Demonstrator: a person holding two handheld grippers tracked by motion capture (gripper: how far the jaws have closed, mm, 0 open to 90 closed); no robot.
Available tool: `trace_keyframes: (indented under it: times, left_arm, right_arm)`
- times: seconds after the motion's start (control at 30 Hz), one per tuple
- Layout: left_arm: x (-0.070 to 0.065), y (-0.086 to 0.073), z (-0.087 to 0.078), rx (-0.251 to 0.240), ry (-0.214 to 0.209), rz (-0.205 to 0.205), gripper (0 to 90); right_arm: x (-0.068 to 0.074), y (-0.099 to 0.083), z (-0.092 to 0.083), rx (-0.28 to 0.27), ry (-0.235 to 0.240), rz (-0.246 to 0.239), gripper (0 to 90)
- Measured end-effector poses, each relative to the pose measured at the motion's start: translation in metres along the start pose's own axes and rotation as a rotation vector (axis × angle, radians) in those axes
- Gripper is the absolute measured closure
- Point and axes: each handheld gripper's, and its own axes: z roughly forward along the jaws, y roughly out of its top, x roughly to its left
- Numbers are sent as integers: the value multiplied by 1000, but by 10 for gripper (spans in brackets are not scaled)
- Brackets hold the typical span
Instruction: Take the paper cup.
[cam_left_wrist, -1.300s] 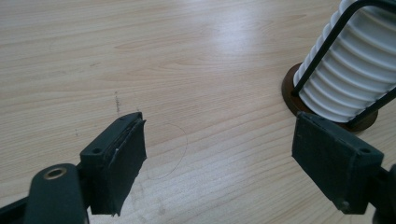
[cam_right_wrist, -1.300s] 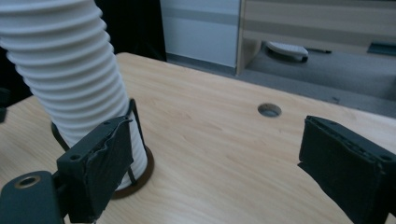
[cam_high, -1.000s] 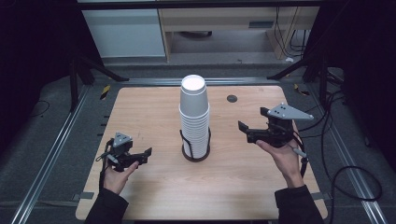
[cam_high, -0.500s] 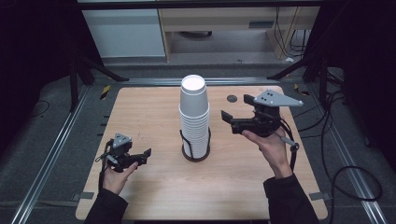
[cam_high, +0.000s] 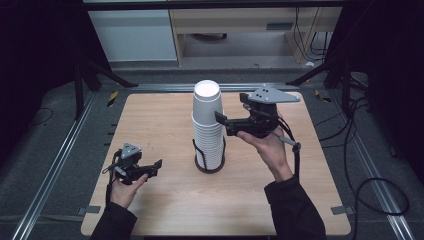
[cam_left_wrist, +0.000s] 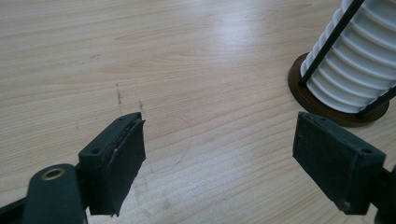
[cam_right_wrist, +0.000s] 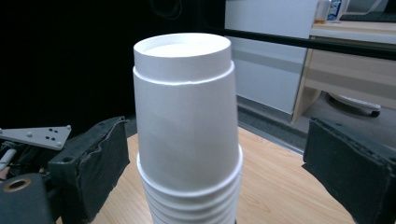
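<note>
Two tools are working over the bench (cam_high: 165, 215). The right tool (cam_high: 218, 118) is standing raised beside the stack of white cups (cam_high: 207, 122), its jaws spread wide with the top cup (cam_right_wrist: 184, 107) sitting between them, the pads clear of the paper on both sides. A second ago this tool was hanging well to the right of the stack; it has since been travelling left and upward until its jaw tips are reaching the upper cups. The left tool (cam_high: 156, 166) is resting low on the near left part of the bench, jaws parted and gripping nothing, bare wood showing between them, and it is sitting where it sat before. The stack is standing upside down in a wire holder with a dark round base (cam_left_wrist: 322, 100) at the middle of the bench, unmoved since the earlier frame.
</note>
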Motion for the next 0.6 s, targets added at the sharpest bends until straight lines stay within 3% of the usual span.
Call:
trace_keyframes:
  times: [0.1,0.2,0.4,0.6]
  left_arm:
    - [0,0,0,-1,0,0,163]
    - [0,0,0,-3,3,8,162]
    - [-2,-1,1,7,-6,10,161]
    - [-2,-1,3,10,-5,14,161]
  right_arm:
    - [2,1,4,-12,-14,-6,69]
    - [5,2,11,-11,2,3,67]
    - [11,3,30,18,29,-7,61]
    - [12,-2,47,44,25,4,56]
